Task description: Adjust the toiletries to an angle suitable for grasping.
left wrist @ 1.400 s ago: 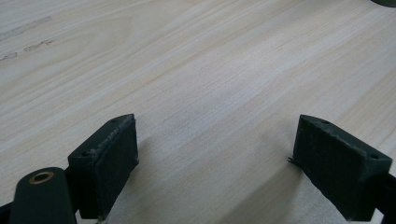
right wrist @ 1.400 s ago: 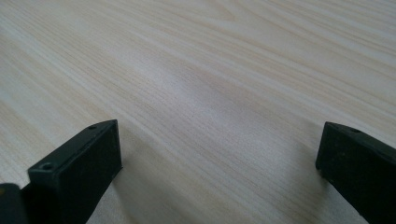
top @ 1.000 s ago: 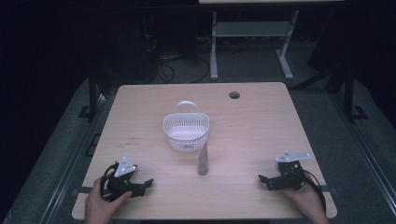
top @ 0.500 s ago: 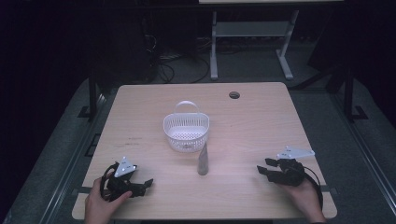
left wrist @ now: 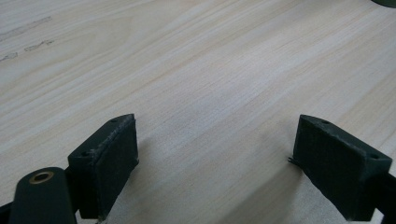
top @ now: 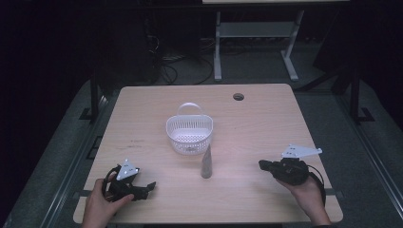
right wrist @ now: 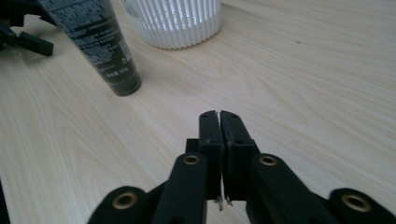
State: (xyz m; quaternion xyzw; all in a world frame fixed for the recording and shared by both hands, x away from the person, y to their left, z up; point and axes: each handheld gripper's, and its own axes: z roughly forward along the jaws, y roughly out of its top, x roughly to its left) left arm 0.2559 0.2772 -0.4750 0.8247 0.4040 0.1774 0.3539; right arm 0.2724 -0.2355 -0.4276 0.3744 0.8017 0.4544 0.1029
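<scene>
The right gripper (top: 264, 166) sits near the table's (top: 266, 118) right front corner, its jaws pressed flat together in the right gripper view (right wrist: 219, 119), pads face to face, nothing caught between them. They have just been closing, and they closed on air. Ahead of those closed fingertips and off to their left in that view lies the dark tube (right wrist: 95, 39), its capped end nearest the jaws, fine print running along its body, well apart from the pads. Beyond the tube stands the white basket (right wrist: 175, 21), ribbed wall facing the gripper.

From the high view, the tube (top: 206, 162) lies on the wood just in front of the basket (top: 189, 135), roughly midway between the two grippers, touched by neither.

Over to the left gripper (top: 148, 186): it rests low at the table's left front, held by the person's left hand (top: 100, 206). In the left gripper view its jaws stand wide apart (left wrist: 212, 163), bare wood grain between the pads, nothing held. The tube lies off beyond its fingertips, well clear.
</scene>
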